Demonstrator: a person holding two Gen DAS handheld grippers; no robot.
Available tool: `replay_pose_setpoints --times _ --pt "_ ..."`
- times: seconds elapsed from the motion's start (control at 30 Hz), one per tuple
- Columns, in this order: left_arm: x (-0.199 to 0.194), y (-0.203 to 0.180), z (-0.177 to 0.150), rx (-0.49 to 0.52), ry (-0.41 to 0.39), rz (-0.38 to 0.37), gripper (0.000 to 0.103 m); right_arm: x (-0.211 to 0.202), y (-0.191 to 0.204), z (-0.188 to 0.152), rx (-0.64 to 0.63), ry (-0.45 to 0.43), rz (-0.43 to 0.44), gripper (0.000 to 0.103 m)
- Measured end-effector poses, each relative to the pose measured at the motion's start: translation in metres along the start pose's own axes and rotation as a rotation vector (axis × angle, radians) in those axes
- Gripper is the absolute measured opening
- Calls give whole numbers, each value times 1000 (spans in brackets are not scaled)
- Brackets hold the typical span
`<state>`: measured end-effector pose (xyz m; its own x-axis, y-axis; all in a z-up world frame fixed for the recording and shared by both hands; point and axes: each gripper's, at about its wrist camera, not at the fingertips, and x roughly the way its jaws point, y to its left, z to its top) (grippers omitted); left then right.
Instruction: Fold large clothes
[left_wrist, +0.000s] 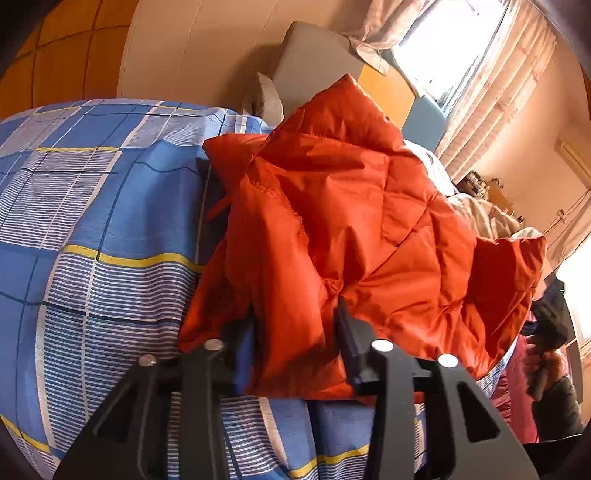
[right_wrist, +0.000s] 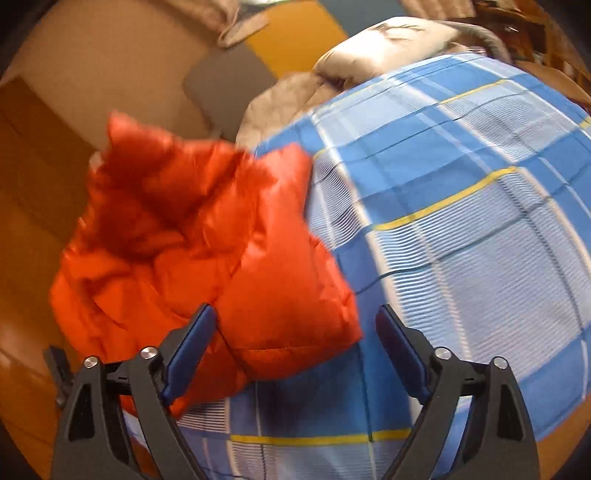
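**Operator:** At lower centre of the left wrist view, what does the left gripper (left_wrist: 295, 343) hold?

**Technician:** Its fingers are drawn close together with a bunch of the orange puffer jacket (left_wrist: 332, 229) pinched between them. The jacket fills the middle and right of that frame, crumpled, lying on the blue plaid bedsheet (left_wrist: 92, 221).

**Operator:** And the right gripper (right_wrist: 295, 350)?

**Technician:** Spread wide and holding nothing. Its blue-padded fingers (right_wrist: 188, 354) straddle one corner of the jacket (right_wrist: 207, 251) at lower centre of the right wrist view. That view is motion-blurred, so contact cannot be confirmed.

**Operator:** Which way does the garment lie from the free tool?

**Technician:** Up and to the left. The bulk occupies the left half of the frame; bare bedsheet (right_wrist: 461, 221) fills the right half. The nearest corner sits just ahead of the finger gap, closer to the left finger.

**Operator:** Long axis?

**Technician:** Cannot tell; the jacket is too bunched. By judgement, the right gripper is placed to take that corner.
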<state>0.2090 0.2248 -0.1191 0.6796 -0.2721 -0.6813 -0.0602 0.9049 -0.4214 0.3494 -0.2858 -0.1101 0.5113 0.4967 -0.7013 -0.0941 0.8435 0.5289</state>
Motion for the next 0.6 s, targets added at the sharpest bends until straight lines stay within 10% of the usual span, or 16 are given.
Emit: replay_pose_setpoints --times 0.2,0.6 --pt "-22 4 -9 -58 -49 -47 8 17 20 6 -89 57 -11 23" --pt "-94 -3 -63 -113 -116 -124 5 -72 28 -37 -168 52 1 13"
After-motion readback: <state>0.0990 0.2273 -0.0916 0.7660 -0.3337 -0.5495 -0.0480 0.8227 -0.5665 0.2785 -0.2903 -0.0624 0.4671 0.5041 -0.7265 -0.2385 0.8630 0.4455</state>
